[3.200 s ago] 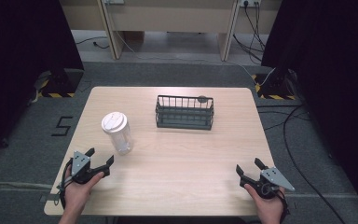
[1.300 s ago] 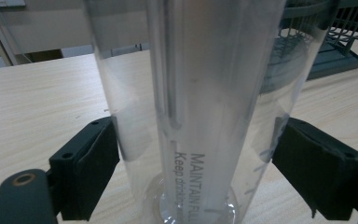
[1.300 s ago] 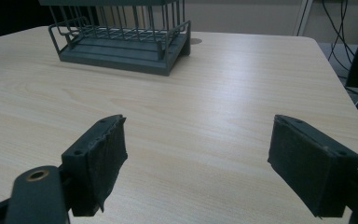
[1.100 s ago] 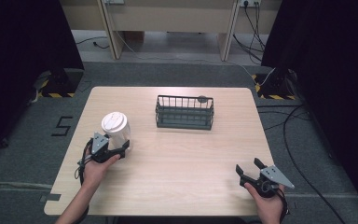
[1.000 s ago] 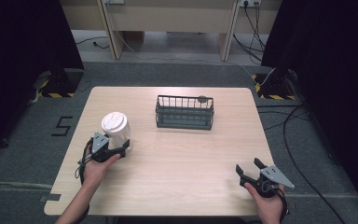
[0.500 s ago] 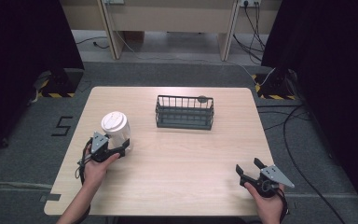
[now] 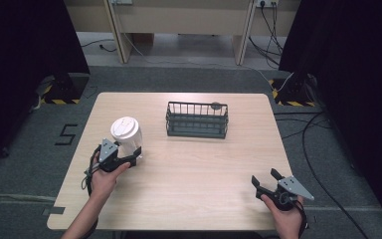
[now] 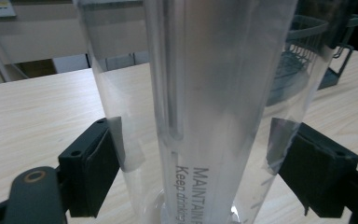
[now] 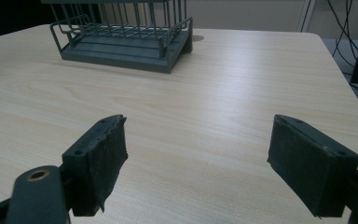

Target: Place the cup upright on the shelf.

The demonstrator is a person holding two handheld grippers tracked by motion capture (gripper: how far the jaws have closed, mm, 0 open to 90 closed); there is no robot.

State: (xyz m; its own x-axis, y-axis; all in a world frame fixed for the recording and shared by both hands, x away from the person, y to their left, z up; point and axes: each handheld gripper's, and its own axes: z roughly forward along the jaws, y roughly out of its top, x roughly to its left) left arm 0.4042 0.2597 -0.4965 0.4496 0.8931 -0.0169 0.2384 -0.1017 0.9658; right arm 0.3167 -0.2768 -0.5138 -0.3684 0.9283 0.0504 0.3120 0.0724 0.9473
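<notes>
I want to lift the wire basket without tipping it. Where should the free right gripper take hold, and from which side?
Grip the top rim of the basket at its right end wall, coming from above with the right gripper. The rim is thin wire and fits between the open fingers; the basket stands upright and looks empty.

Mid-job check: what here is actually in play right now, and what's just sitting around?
In play:
- clear cup with white lid, between the jaws of the left tongs
- wire basket, a likely destination, though I can't be sure

Sitting around:
- right tongs, open, nothing between the jaws
- table
</notes>
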